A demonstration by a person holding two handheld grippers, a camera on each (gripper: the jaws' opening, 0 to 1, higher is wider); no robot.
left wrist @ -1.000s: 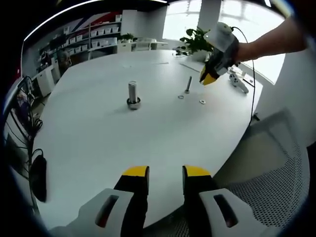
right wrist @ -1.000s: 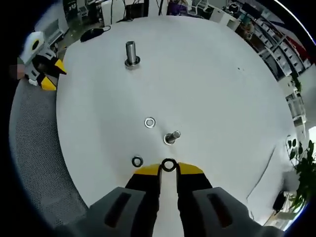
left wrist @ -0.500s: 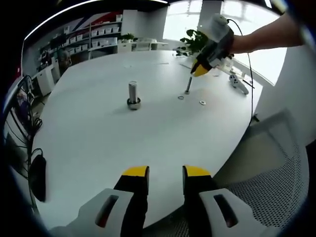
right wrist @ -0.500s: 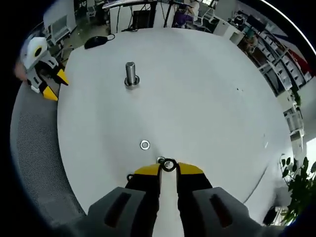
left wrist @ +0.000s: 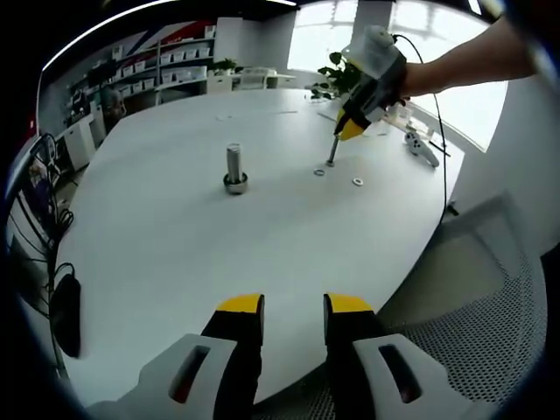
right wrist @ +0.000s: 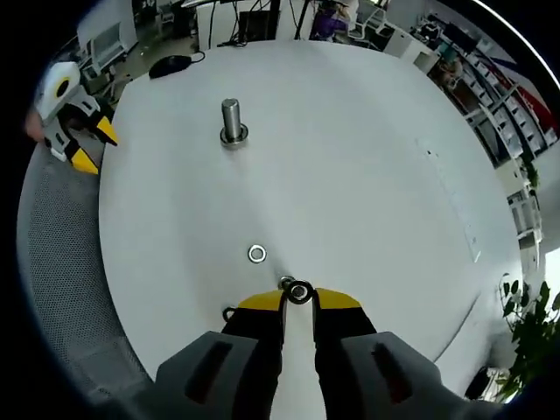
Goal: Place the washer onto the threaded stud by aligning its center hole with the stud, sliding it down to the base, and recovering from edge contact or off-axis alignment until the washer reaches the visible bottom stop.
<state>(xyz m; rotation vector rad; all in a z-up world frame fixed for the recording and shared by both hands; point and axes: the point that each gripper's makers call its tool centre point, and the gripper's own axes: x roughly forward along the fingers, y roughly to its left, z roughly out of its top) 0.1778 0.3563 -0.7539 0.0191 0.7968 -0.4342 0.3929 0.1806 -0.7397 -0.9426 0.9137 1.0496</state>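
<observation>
The right gripper pinches a washer between its yellow fingertips, held flat just above the thin stud. In the right gripper view the washer lies almost over the stud's top, which peeks out just to its left; whether hole and stud tip are lined up or touching is hard to tell from this angle. In the left gripper view the same gripper hangs right over the upright stud, a person's hand behind it.

Two loose washers lie on the white table: one a little beyond the stud, another partly hidden by the left fingertip. In the left gripper view they sit either side of the stud's foot.

A thicker bolt stands upright farther across the table, well apart from the stud, with a ring at its base.

The left gripper hovers over the near table edge, jaws parted with nothing between them. A mesh chair stands beside the table
</observation>
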